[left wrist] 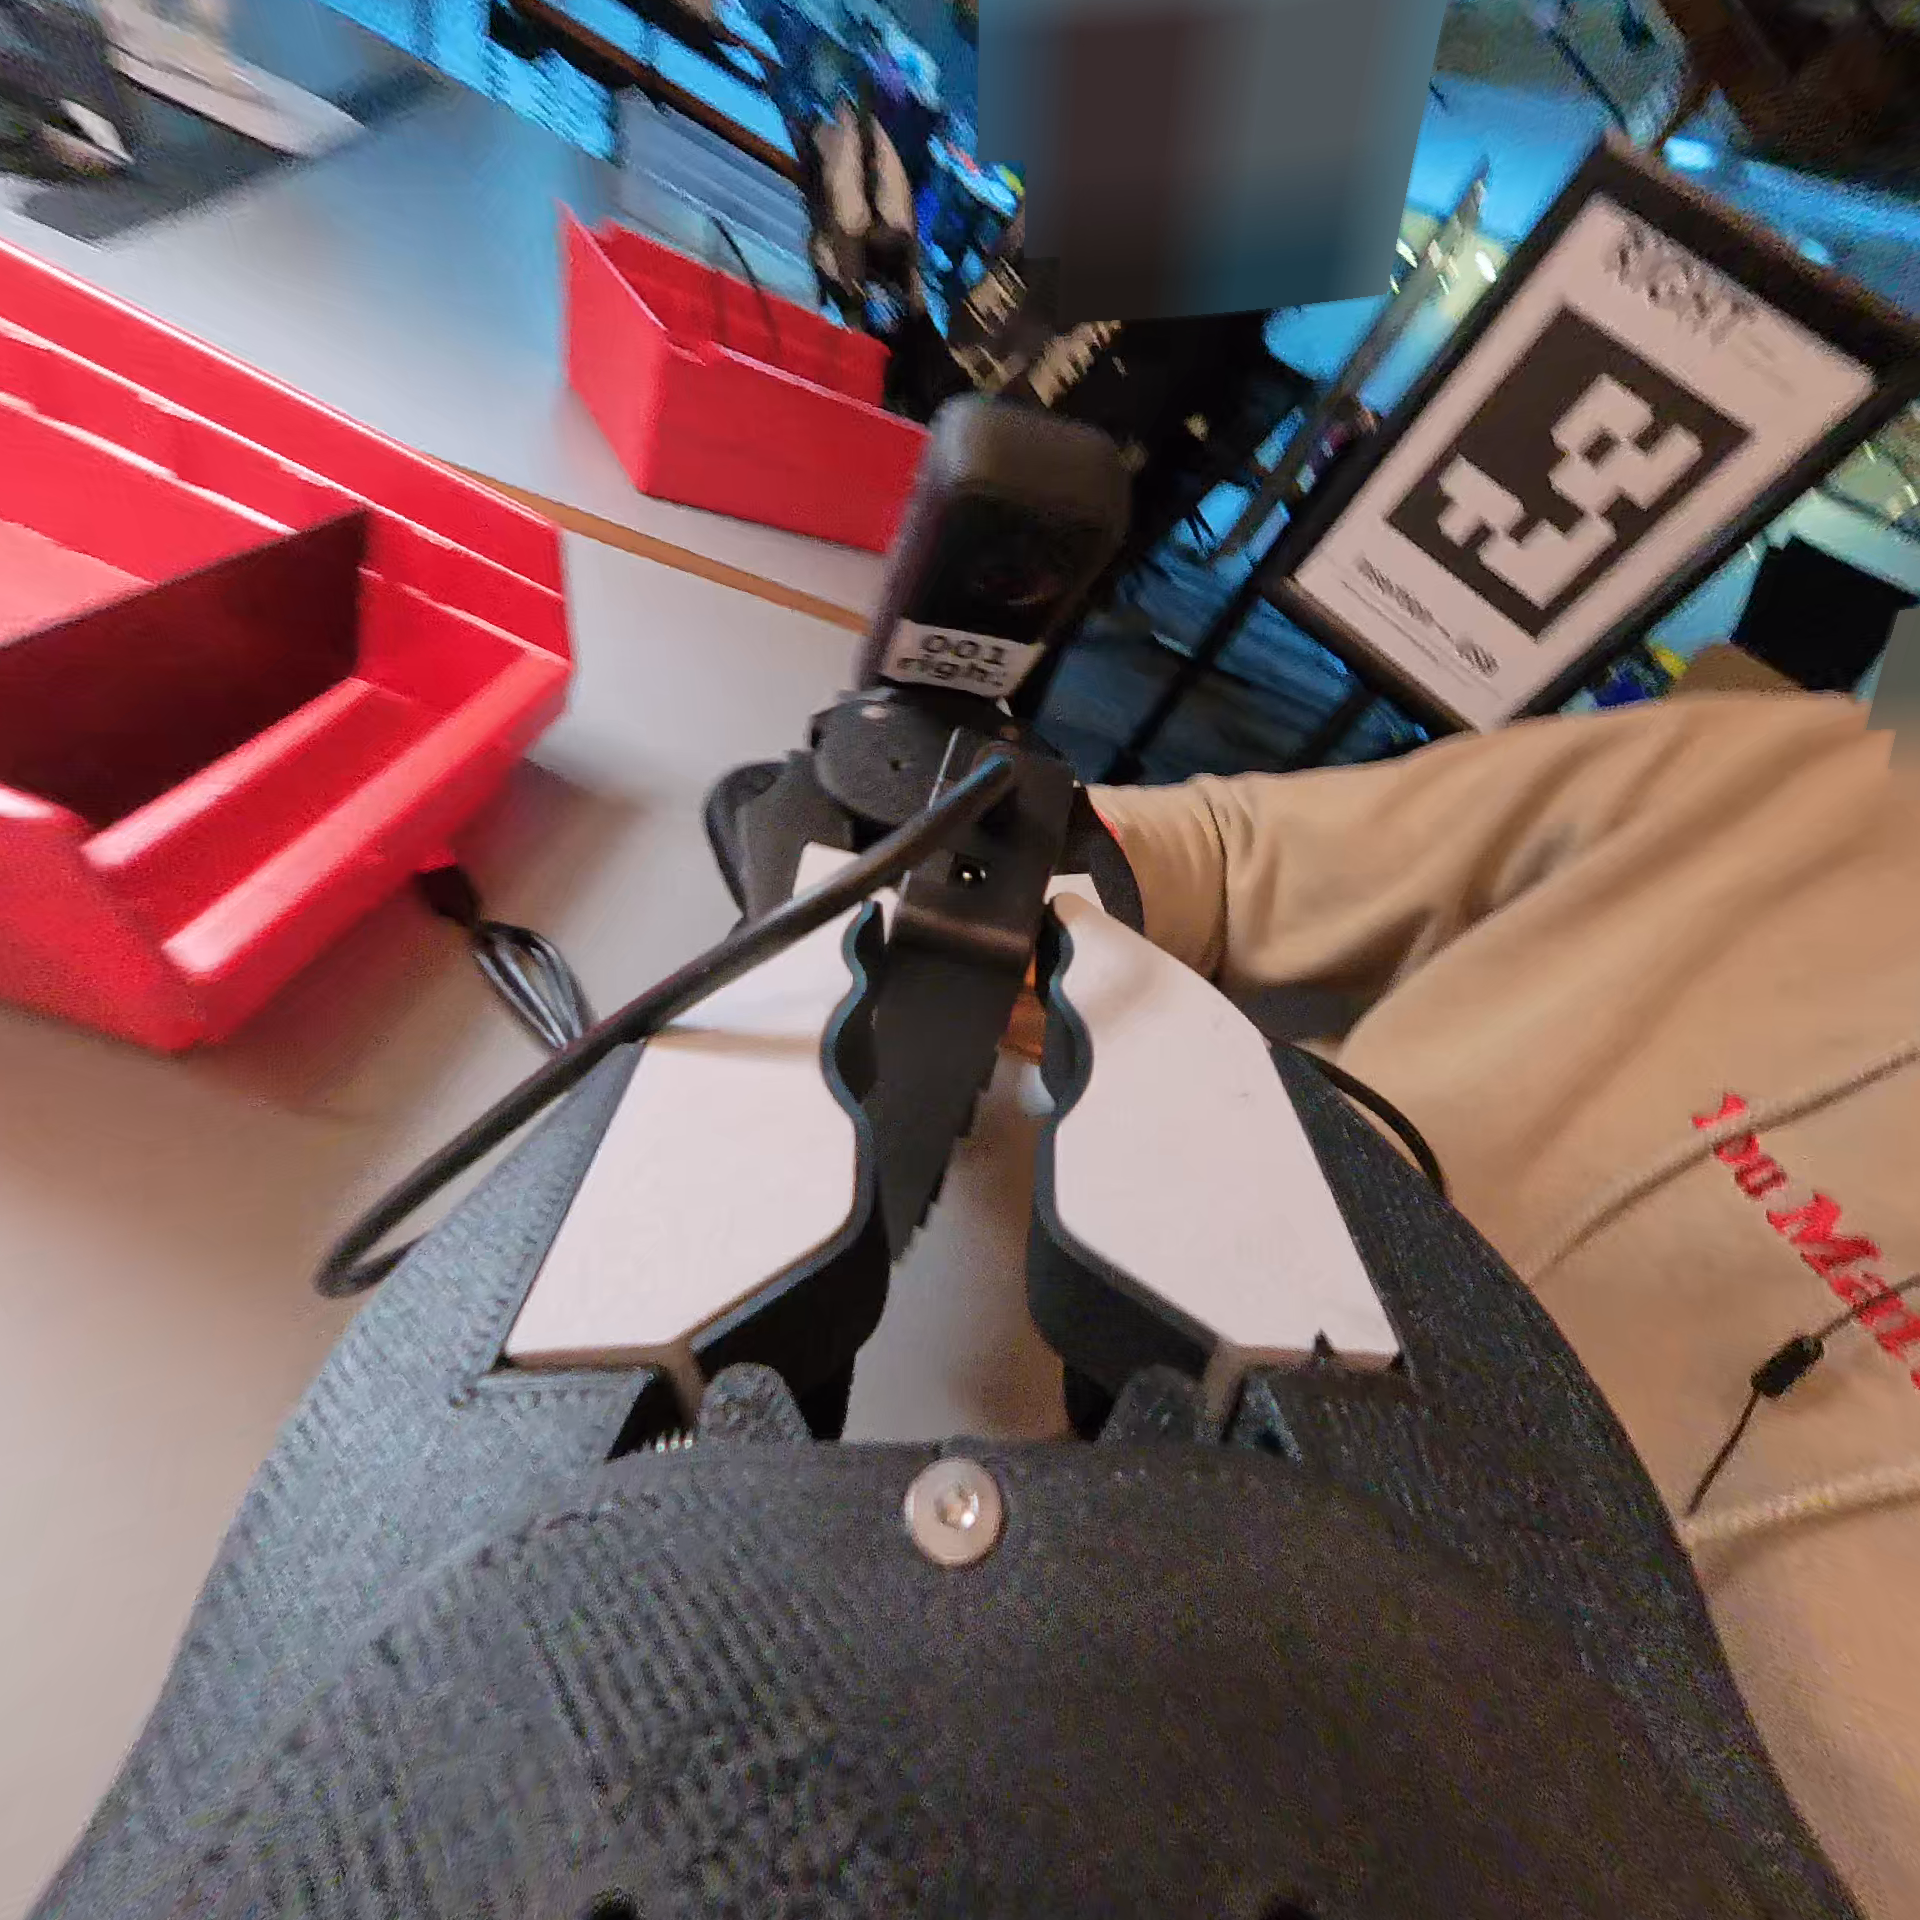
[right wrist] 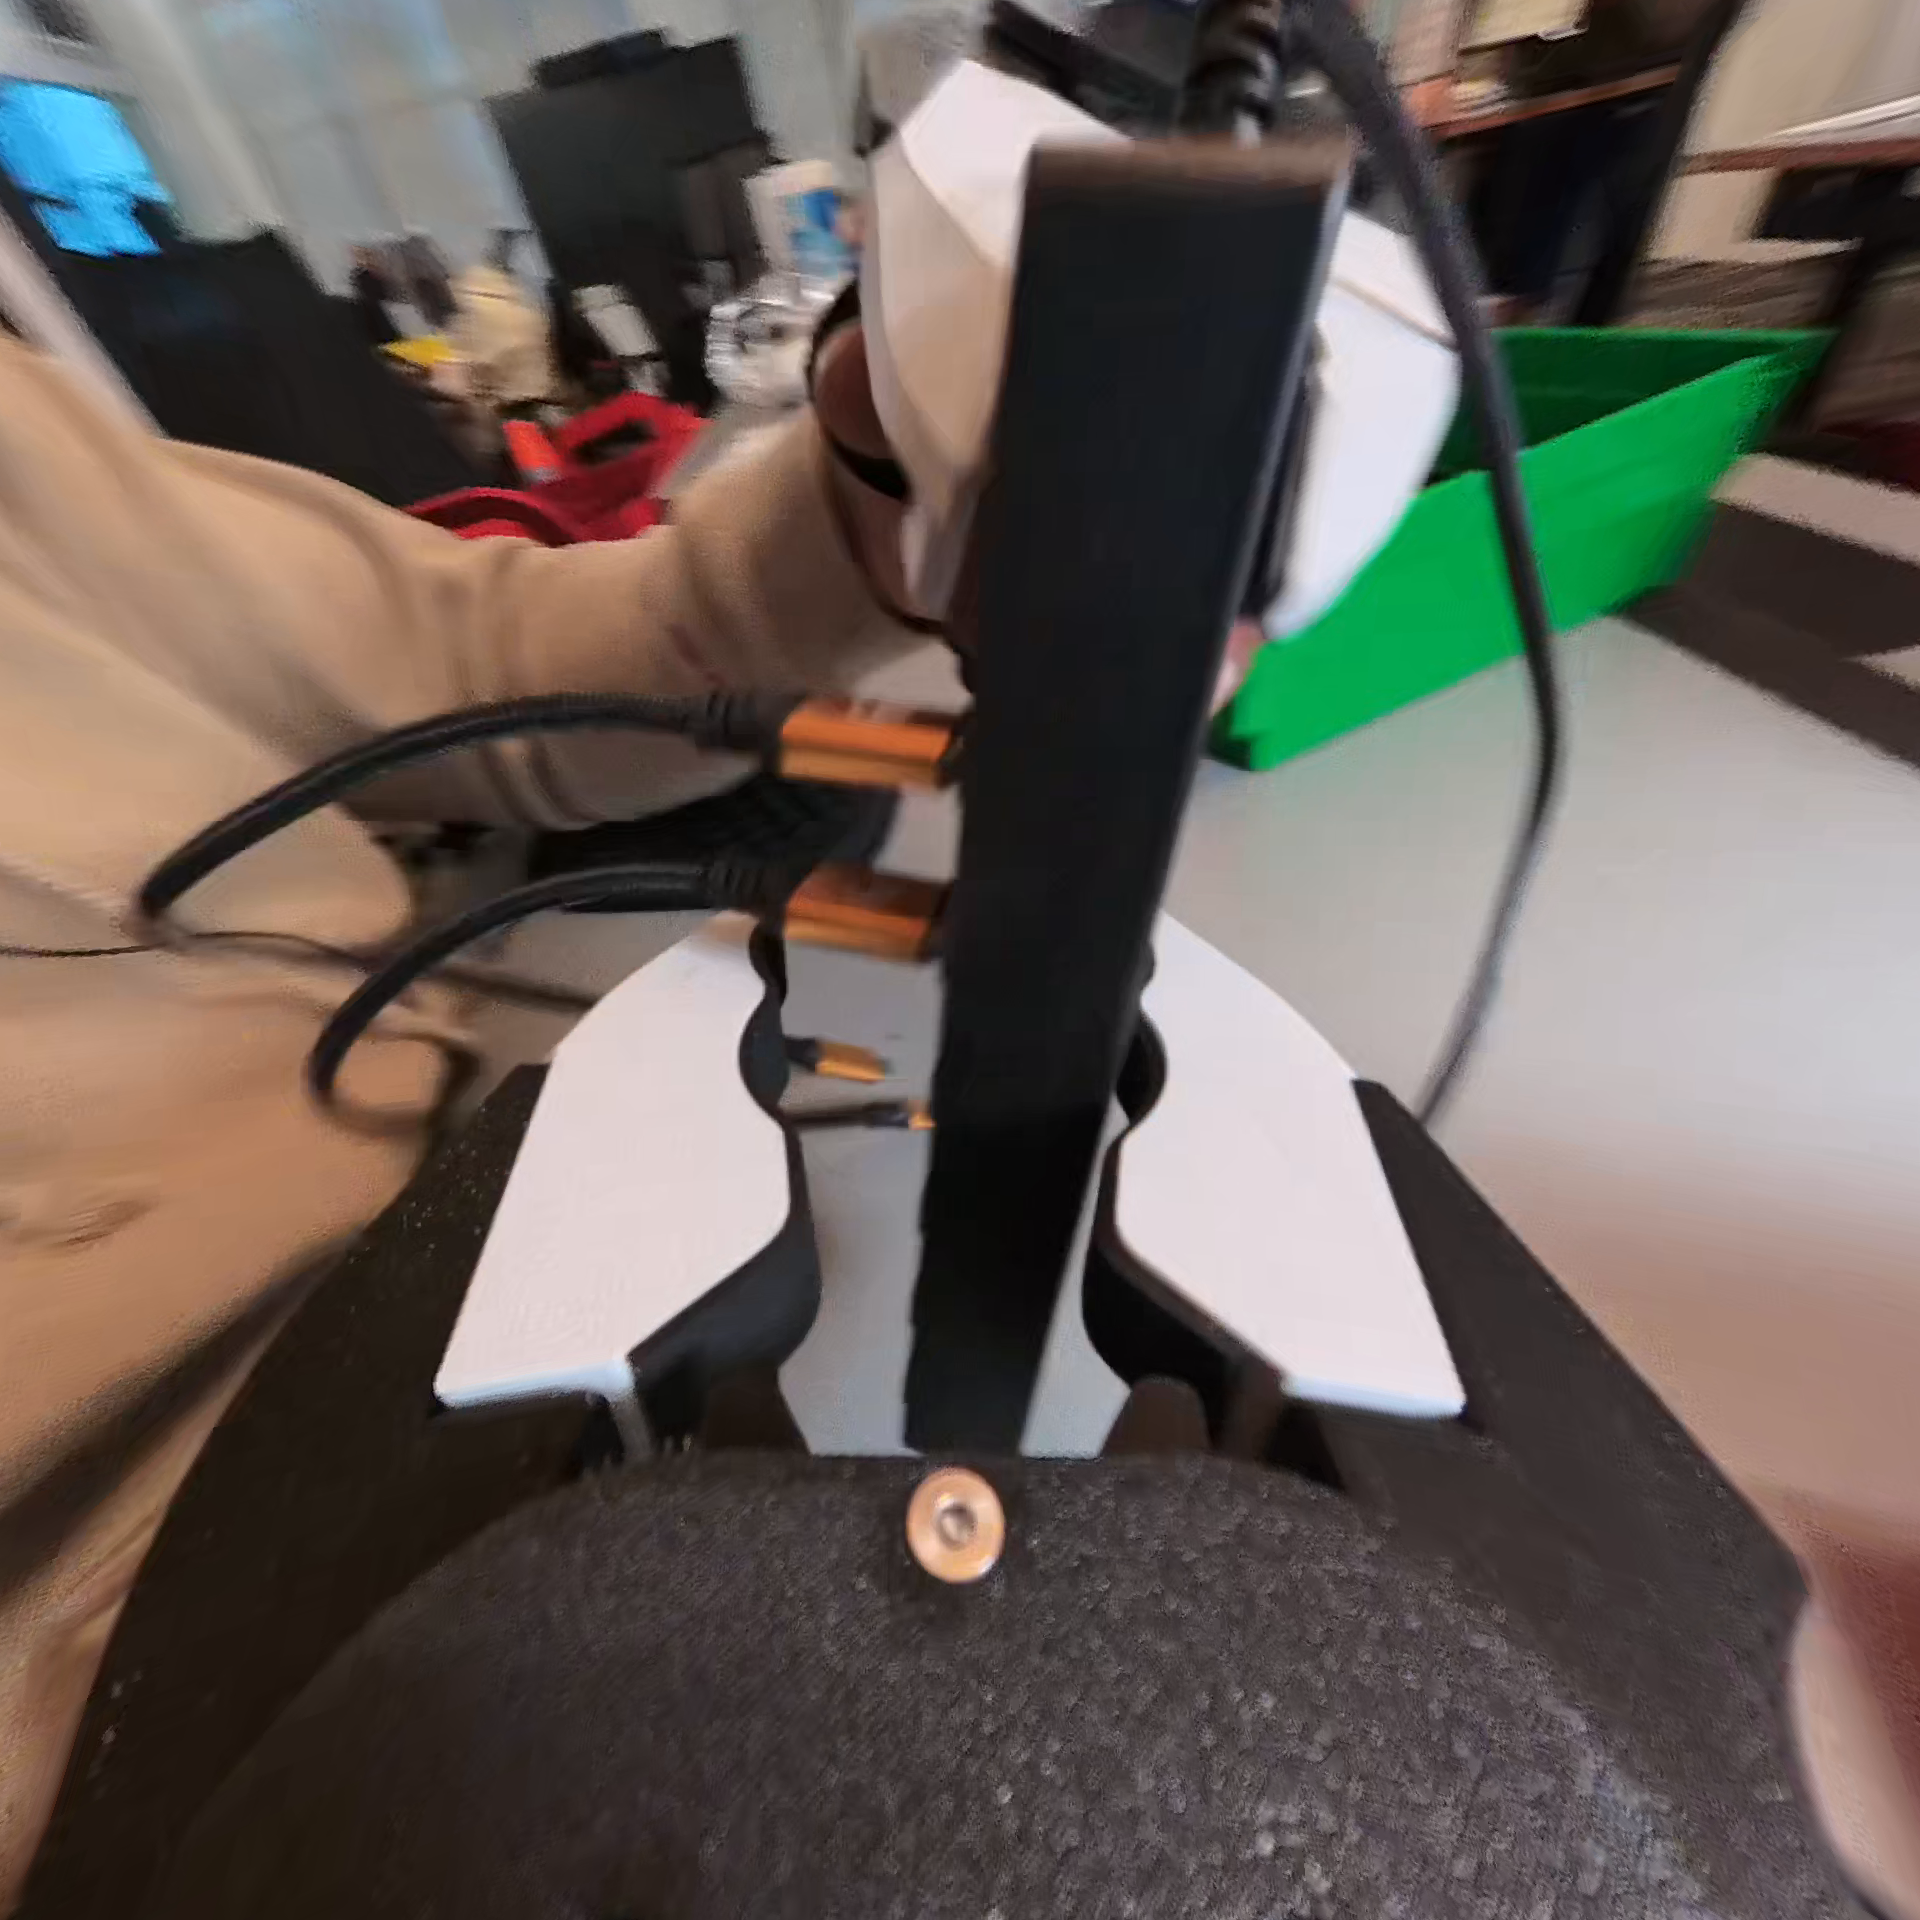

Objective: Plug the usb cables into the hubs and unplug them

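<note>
A long black USB hub (right wrist: 1101,644) stands on edge between both grippers. Two orange-shelled USB plugs (right wrist: 868,740) with black braided cables (right wrist: 436,748) sit in its left side, one above the other. My left gripper (left wrist: 964,925) is shut on one end of the hub (left wrist: 935,1049); in the right wrist view it (right wrist: 1112,592) grips the far end. My right gripper (right wrist: 956,961) is open around the near end: the hub rests against its right finger, with a gap to the left finger. A thin black cable (left wrist: 644,1008) runs off the hub to the left.
Red bins (left wrist: 343,831) stand on the grey table (left wrist: 156,1299) to the left of the left gripper, and a smaller red bin (left wrist: 727,405) farther back. A green bin (right wrist: 1558,499) stands right of the hub. Two loose plugs (right wrist: 847,1062) lie on the table. A person's beige sleeve (right wrist: 364,582) reaches in.
</note>
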A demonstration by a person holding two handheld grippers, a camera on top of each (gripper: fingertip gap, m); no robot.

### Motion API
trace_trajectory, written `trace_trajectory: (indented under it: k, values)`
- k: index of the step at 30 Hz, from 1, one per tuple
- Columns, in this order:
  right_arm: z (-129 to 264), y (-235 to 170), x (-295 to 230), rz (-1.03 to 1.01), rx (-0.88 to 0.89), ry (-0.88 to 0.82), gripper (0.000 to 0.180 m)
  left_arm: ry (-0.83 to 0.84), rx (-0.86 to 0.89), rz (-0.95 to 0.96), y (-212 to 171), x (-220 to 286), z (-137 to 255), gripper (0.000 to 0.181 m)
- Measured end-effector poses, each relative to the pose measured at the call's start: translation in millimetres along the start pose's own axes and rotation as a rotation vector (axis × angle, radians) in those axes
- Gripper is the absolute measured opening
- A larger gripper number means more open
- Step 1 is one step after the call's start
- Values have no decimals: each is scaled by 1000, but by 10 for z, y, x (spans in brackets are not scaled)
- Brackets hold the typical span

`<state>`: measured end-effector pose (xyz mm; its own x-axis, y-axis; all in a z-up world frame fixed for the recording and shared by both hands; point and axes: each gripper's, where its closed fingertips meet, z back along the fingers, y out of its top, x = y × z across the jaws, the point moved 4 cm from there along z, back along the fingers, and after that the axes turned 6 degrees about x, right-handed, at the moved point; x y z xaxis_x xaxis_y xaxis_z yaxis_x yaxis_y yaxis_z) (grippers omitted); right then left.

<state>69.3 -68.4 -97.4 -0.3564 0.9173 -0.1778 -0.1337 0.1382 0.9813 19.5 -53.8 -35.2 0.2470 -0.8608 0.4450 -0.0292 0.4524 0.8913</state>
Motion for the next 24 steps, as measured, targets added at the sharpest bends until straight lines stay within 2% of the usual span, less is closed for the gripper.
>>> trace_trajectory:
  k: [2, 4, 7, 11, 13, 16, 24]
  values:
    - [66, 26, 145, 48, -16, -140, 53, 54, 68, 19, 92, -79, 146, 26]
    - [78, 26, 171, 106, -38, -196, 36, 48, 91, 46, 122, -97, 214, 26]
    - [59, 16, 184, 151, -84, -247, 32, 44, 79, 40, 105, -102, 227, 26]
    - [144, 212, 164, 110, -84, -219, 24, 40, 106, 37, 175, -9, 306, 30]
    - [250, 401, 178, 166, -116, -241, 24, 59, 114, -4, 210, 88, 404, 39]
    - [448, 805, 226, 221, -159, -291, 25, 137, 111, -60, 134, 172, 589, 42]
    - [1112, 1994, 603, 264, -158, -536, 24, 357, 126, -89, -564, 203, 1094, 41]
